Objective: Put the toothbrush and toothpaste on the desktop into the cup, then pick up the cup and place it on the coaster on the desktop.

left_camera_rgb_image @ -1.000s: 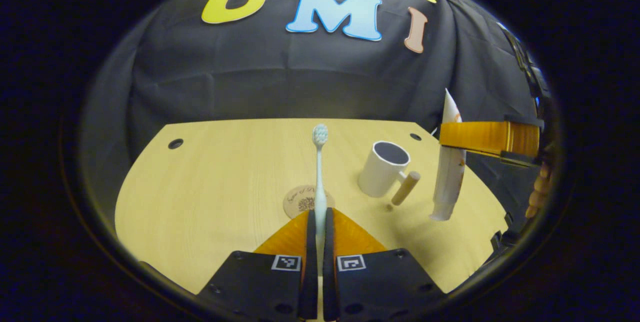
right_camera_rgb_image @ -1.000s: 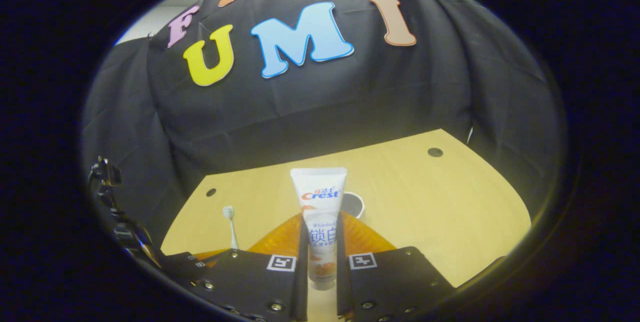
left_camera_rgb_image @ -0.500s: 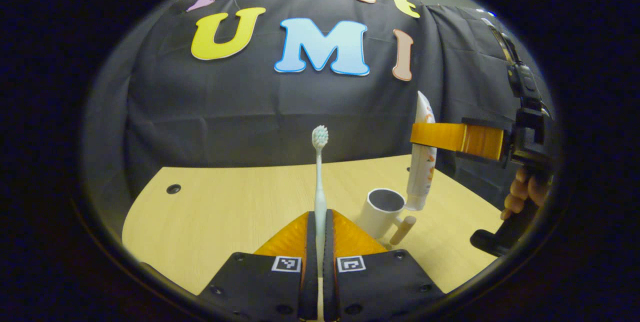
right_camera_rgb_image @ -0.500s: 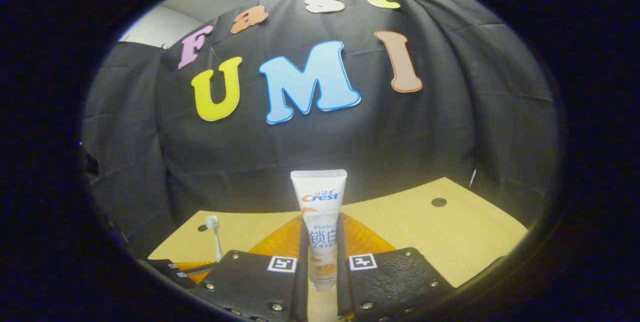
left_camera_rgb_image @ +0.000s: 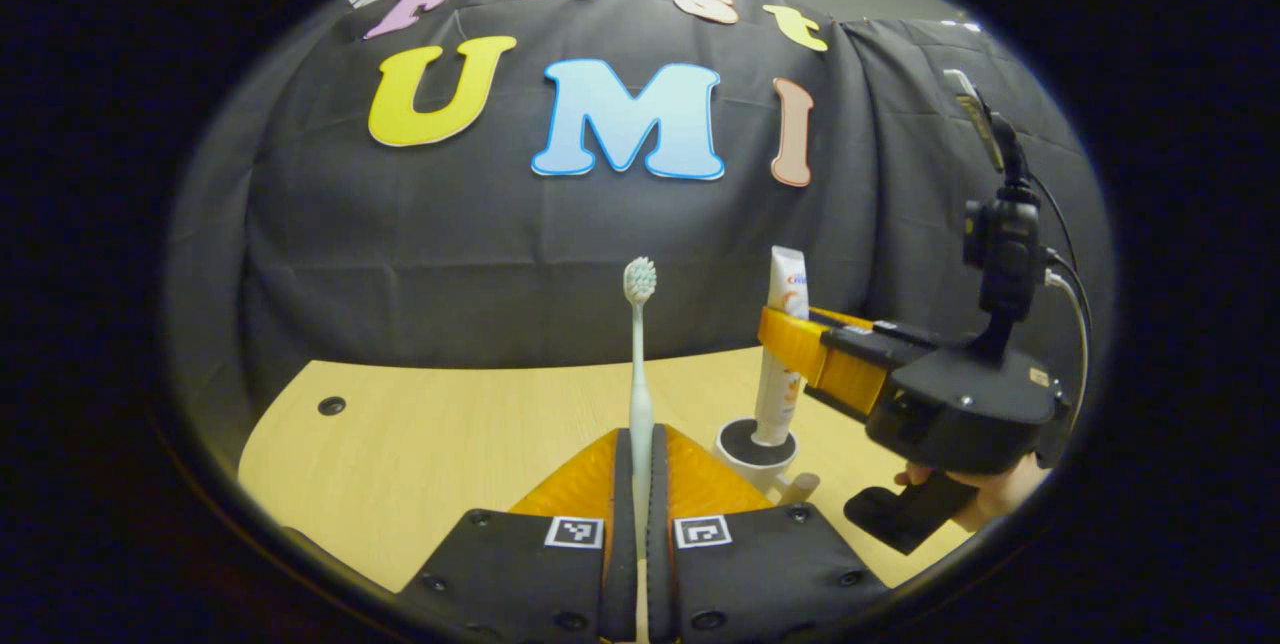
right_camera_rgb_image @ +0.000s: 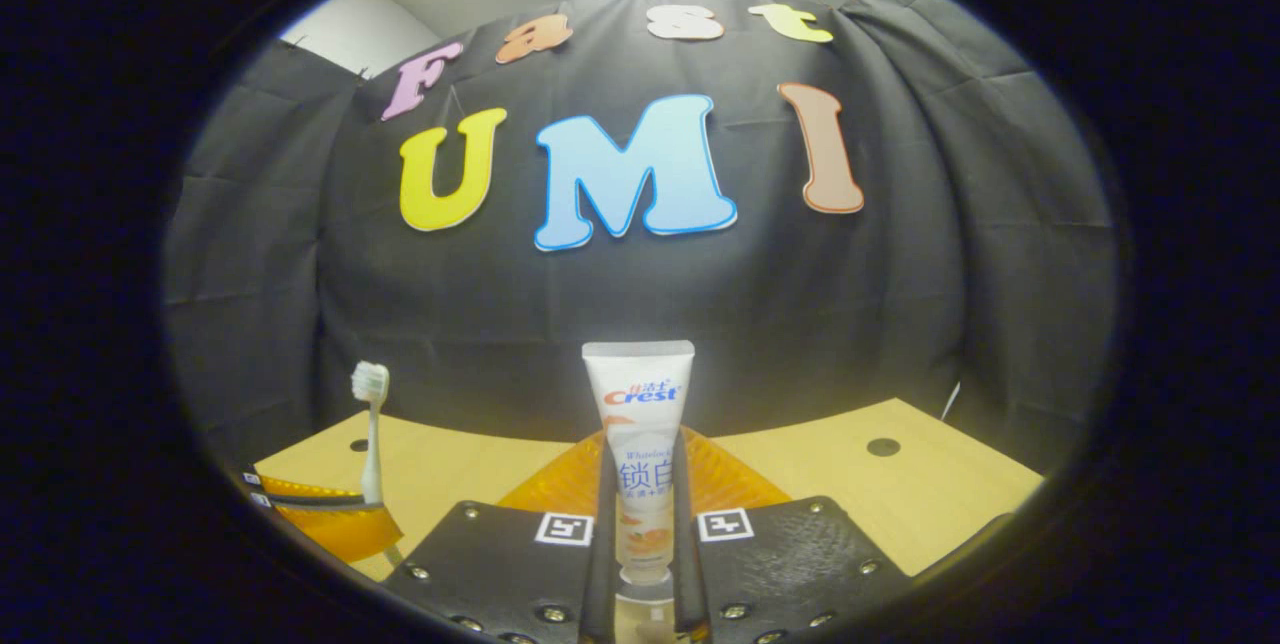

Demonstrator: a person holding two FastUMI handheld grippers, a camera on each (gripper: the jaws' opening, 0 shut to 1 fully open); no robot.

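Toothpaste [left_camera_rgb_image: 781,344] stands upright in the right gripper [left_camera_rgb_image: 790,344] — its lower end inside the cup [left_camera_rgb_image: 745,449]. Left gripper [left_camera_rgb_image: 638,464] clamps the toothbrush [left_camera_rgb_image: 638,354] upright.

From my console: a white toothpaste tube [right_camera_rgb_image: 637,454] with orange print, a pale toothbrush [left_camera_rgb_image: 638,364] with mint-tinged bristles, a white cup [left_camera_rgb_image: 752,452] with dark interior and tan handle, on a light wood-grain counter [left_camera_rgb_image: 450,434].

Each gripper [left_camera_rgb_image: 636,484] has a black, screw-studded body with two square coded markers, while the right gripper [left_camera_rgb_image: 800,349] carries a cabled camera post.
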